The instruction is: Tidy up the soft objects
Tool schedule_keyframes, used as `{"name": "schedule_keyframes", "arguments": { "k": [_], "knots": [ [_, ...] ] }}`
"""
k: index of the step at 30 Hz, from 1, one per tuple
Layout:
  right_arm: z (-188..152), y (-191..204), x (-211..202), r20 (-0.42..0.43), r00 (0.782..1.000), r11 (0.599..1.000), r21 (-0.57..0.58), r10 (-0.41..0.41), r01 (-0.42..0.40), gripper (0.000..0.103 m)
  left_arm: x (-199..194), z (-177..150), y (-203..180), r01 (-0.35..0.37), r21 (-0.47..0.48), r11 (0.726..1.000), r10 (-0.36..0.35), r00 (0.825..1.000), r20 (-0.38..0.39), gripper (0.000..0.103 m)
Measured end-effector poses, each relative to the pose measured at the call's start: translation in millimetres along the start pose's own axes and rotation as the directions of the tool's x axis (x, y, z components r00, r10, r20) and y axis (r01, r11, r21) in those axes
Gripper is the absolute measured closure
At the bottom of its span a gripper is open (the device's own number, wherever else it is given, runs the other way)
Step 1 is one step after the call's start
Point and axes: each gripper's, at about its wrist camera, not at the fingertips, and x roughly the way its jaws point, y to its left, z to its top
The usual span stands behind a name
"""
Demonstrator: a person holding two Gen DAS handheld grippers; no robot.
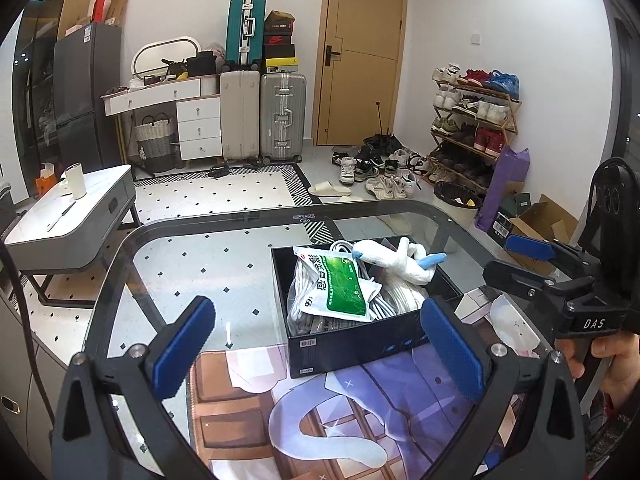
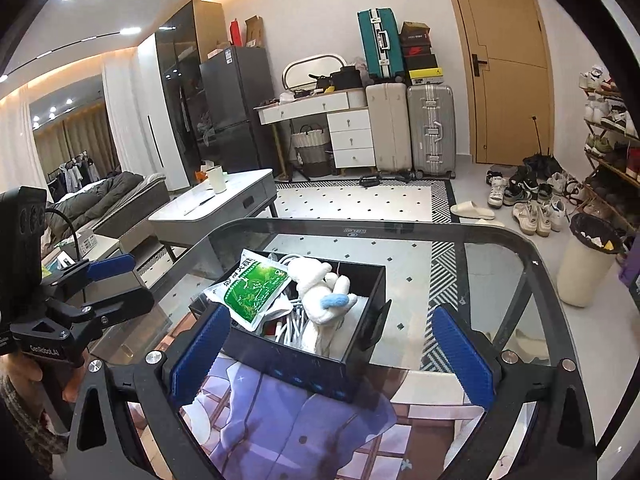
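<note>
Black box (image 1: 360, 344) sits on the glass table (image 1: 192, 264), holding a white plush toy (image 1: 400, 258) at its 1 o'clock corner, a green packet (image 1: 342, 290) and white cables (image 1: 394, 296). Left gripper (image 1: 320, 340) and right gripper (image 2: 328, 352) both stand spread wide with nothing between the pads, the box at 12 o'clock of each.

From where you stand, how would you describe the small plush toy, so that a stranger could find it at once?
Look at the glass table, then at the open black box standing on it. The plush toy lies on top of the things inside, beside a green and white packet and over white cables. It alone is soft and fluffy, white with light blue tips.
</note>
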Motion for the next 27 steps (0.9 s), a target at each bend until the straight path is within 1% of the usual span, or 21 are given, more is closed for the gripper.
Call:
{"name": "schedule_keyframes", "arguments": {
  "k": [7, 10, 14, 27],
  "knots": [
    [-14, 0, 4, 0.026, 0.999, 1.000, 0.004, -0.019, 0.019, 0.001, 3, -15, 5, -0.025, -0.023, 0.999, 0.025, 0.999, 0.040, 0.000],
    [-23, 2, 6, 0.034, 0.999, 1.000, 0.002, -0.029, 0.029, 0.001, 4, -22, 7, -0.060, -0.032, 0.998, 0.062, 0.996, 0.062, 0.000],
    [-32, 4, 6, 0.057, 0.998, 0.999, -0.010, -0.035, 0.036, 0.001, 8, -30, 12, -0.045, -0.061, 0.997, 0.049, 0.996, 0.072, 0.000],
    [-46, 0, 18, 0.063, 0.996, 0.998, -0.007, -0.063, 0.064, 0.001, 19, -52, 8, -0.054, -0.038, 0.998, 0.056, 0.996, 0.076, 0.000]
  ]
}}
